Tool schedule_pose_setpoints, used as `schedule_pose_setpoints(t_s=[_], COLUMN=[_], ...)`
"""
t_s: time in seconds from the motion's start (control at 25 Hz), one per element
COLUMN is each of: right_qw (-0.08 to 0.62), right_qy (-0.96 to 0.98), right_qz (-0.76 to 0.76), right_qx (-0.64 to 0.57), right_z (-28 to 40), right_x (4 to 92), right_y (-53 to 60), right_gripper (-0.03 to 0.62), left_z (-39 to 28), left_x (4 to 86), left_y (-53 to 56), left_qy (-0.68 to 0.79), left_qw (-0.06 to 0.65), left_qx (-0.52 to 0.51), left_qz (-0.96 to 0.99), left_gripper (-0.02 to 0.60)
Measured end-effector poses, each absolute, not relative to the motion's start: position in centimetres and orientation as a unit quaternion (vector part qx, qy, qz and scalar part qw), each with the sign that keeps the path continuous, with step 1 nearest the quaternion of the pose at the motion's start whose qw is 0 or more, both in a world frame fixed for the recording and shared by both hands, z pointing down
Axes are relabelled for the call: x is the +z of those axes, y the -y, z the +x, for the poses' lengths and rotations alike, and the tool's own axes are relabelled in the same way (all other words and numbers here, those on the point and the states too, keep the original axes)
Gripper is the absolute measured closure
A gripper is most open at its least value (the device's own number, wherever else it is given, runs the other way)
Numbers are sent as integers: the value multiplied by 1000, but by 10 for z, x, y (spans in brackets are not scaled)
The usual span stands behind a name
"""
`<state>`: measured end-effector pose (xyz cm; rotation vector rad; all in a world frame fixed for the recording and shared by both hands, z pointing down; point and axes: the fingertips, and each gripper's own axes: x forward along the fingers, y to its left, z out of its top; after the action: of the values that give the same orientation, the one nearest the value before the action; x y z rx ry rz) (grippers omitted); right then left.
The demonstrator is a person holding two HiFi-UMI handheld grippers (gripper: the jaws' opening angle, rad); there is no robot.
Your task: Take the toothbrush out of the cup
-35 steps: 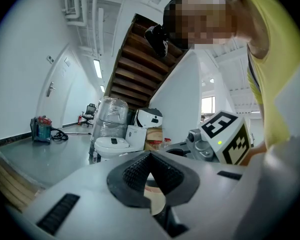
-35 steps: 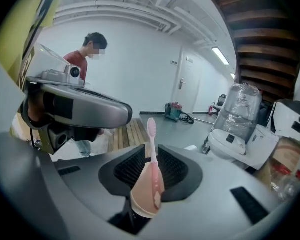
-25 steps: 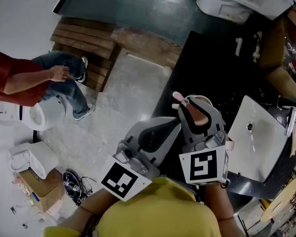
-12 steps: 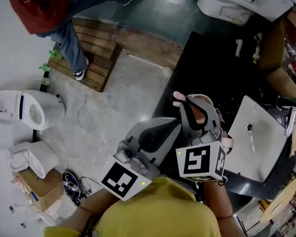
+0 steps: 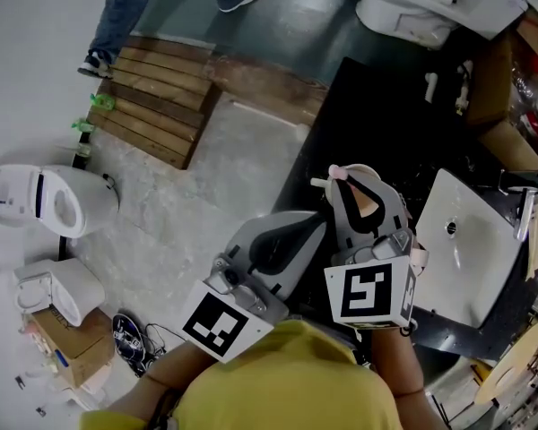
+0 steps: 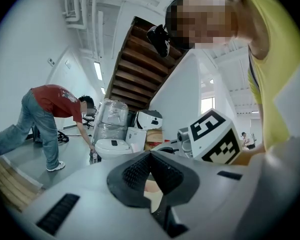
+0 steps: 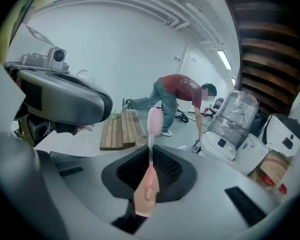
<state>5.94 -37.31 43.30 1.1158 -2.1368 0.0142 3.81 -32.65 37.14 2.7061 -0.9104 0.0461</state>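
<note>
Right gripper (image 7: 149, 166) shifted right, clamping toothbrush (image 7: 151, 129)

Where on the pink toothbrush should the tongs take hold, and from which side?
The wide handle of the toothbrush, approached from its butt end along its length, as the right tongs hold it: the handle offers flat faces, while the thin neck and bristle head stick out past the tips.

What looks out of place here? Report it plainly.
The toothbrush is clamped in the right claw, its bristle head poking past the tips, yet no cup shows in any view. Nothing looks spilled or damaged.
</note>
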Motion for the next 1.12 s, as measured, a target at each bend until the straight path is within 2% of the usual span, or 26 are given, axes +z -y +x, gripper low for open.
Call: schedule_pose_setpoints(t_s=[0.76, 1.12], right_qw=[248, 195], right_qy=[846, 841], right_qz=[470, 505], right_qx=[-39, -17], right_z=[75, 89], right_x=[340, 309], right_y=[340, 309], right_gripper=[554, 556], left_z=[47, 58], left_x=[334, 315], left_y=[293, 270], left_qy=[316, 306], left_qw=[101, 81], left_qx=[-10, -19], left_qz=[943, 948], left_gripper=[572, 572])
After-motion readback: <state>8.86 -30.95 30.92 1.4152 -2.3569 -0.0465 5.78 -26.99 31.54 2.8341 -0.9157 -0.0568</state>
